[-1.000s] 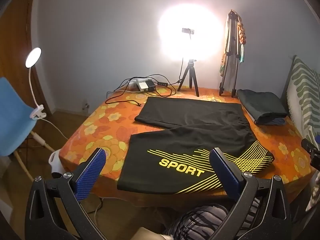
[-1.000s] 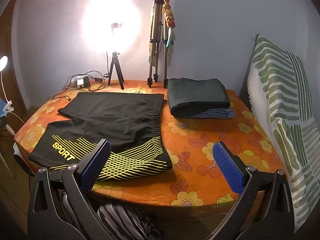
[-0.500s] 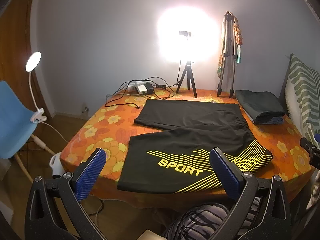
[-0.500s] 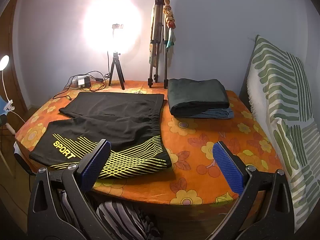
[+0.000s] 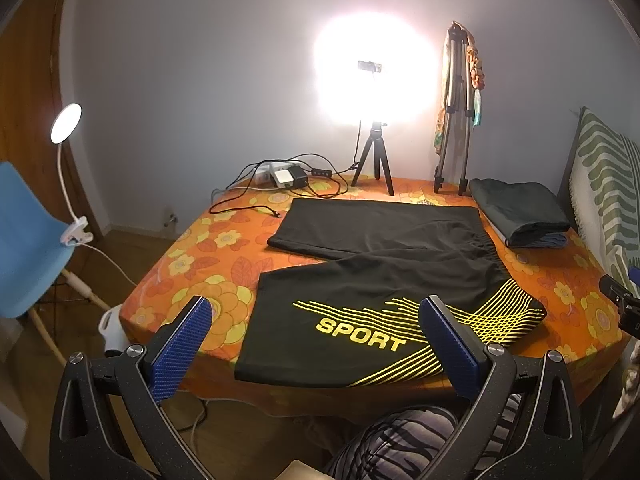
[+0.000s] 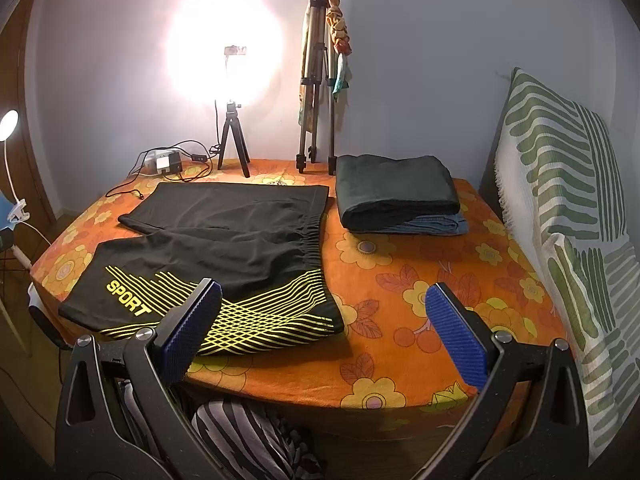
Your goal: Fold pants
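Observation:
Black shorts [image 5: 384, 276] with yellow stripes and the word SPORT lie flat on the orange flowered table [image 5: 208, 264], legs to the left, waistband to the right. They also show in the right wrist view [image 6: 224, 252]. My left gripper [image 5: 316, 344] is open and empty, held off the near table edge in front of the printed leg. My right gripper [image 6: 324, 328] is open and empty, held off the near edge by the waistband corner.
A stack of folded clothes [image 6: 396, 196] sits at the back right. A lit ring lamp on a small tripod [image 5: 374, 160], a tall folded tripod [image 5: 454, 120] and a charger with cables [image 5: 288, 178] stand at the back. A striped cushion [image 6: 568, 208] is right, a blue chair [image 5: 24, 240] left.
Both grippers have drawn back and risen slightly, so the table and shorts look a little farther. The shorts have not moved. Both grippers stay open.

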`<state>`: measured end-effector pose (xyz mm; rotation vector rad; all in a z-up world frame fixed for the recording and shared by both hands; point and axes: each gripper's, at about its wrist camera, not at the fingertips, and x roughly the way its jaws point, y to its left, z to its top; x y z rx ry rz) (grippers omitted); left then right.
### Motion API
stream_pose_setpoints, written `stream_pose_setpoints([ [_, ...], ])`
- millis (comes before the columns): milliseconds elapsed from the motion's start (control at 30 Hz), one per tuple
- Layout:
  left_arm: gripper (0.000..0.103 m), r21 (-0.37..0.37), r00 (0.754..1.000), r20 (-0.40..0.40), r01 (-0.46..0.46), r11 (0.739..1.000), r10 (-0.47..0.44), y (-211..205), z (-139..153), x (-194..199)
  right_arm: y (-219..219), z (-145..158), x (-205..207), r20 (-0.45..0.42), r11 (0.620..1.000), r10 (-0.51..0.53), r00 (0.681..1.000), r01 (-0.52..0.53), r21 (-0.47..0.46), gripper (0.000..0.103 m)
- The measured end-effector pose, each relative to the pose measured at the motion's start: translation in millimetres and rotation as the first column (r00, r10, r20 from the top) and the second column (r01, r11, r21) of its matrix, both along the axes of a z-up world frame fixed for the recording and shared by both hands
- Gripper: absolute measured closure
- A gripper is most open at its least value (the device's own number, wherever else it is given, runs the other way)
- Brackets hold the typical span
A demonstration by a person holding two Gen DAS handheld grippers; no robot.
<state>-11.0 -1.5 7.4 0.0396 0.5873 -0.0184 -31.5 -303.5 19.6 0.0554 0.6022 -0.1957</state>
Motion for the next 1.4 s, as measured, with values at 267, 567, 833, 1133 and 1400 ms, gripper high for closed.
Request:
stream_pose_setpoints([
  [267,0.000,-0.001,1.000,0.000,0.000,1.000,0.000,-1,0,0,4,-3,-2,-0.001,1.000,0.005,1.000,-0.005,-0.005,0.000],
  [567,0.000,-0.002,1.000,0.004,-0.003,1.000,0.003,1,0,1,8,-1,3,-0.006,1.000,0.020,1.000,-0.020,-0.006,0.000],
  [833,0.000,0.000,1.000,0.006,-0.001,1.000,0.001,3,0,1,10,1,2,-0.002,1.000,0.026,1.000,-0.026,-0.010,0.000],
  [1133,0.000,-0.001,1.000,0.014,0.008,1.000,-0.008,6,1,-4,11,3,3,-0.001,1.000,0.026,1.000,-0.026,-0.013,0.000],
  [1400,0.000,0.000,1.000,0.015,0.008,1.000,-0.008,5,1,-6,12,4,1,0.000,1.000,0.026,1.000,-0.026,-0.012,0.000],
])
